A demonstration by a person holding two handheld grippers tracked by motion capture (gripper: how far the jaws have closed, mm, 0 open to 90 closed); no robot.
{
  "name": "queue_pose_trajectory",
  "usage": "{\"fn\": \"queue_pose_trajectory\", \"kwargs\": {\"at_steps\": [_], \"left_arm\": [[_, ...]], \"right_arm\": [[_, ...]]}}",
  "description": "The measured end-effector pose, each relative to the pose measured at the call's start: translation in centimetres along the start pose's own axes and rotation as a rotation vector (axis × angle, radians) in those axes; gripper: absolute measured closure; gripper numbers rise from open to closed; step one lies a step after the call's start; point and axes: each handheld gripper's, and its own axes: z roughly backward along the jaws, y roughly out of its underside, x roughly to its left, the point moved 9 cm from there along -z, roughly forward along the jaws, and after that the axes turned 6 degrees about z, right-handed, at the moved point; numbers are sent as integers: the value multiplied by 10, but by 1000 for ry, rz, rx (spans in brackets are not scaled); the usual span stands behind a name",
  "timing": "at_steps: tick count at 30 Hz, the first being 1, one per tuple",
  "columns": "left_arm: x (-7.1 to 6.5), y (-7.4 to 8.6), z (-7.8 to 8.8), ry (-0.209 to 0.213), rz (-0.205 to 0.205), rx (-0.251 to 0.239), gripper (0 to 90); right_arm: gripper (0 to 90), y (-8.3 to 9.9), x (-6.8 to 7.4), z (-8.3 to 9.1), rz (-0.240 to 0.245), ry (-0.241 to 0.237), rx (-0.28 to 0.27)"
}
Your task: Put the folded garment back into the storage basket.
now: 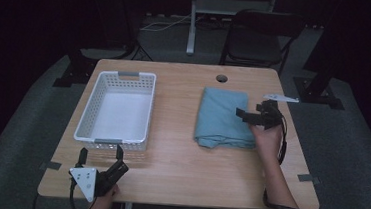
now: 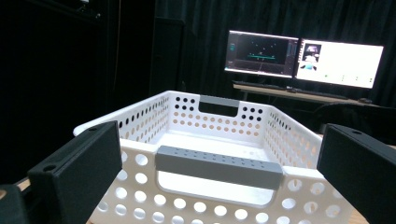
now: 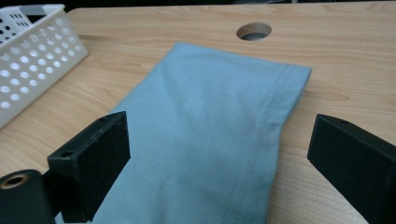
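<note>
Resting on wooden table (image 1: pixel 179 154): cloth (image 1: pixel 222 118), basket (image 1: pixel 118 108).

I'm working in a dark lab: black curtains (image 2: pixel 70 56) and two lit monitors (image 2: pixel 303 56) beyond my left gripper (image 2: pixel 215 163).

A basket (image 1: pixel 116 108) sits on the left half of the worktop (image 1: pixel 179 164), with a folded cloth (image 1: pixel 221 118) lying flat on the right half, well apart from it. A round hole (image 1: pixel 221 78) in the worktop lies just behind the cloth's far edge. The left tongs (image 1: pixel 100 153) rest at the near left corner, just before the basket's near wall. The right tongs (image 1: pixel 244 116) hover over the cloth's right edge. A chair (image 1: pixel 259 37) stands on the floor behind the worktop.
</note>
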Motion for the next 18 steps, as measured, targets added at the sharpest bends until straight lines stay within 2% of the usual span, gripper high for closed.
{"fn": "queue_pose_trajectory", "kwargs": {"at_steps": [9, 18], "left_arm": [[1, 0, 0, 1, 6, 6, 12], [-1, 0, 0, 12, 1, -1, 12]], "right_arm": [[60, 16, 0, -19, -31, -23, 71], [61, 27, -5, -33, -56, -17, 123]]}}
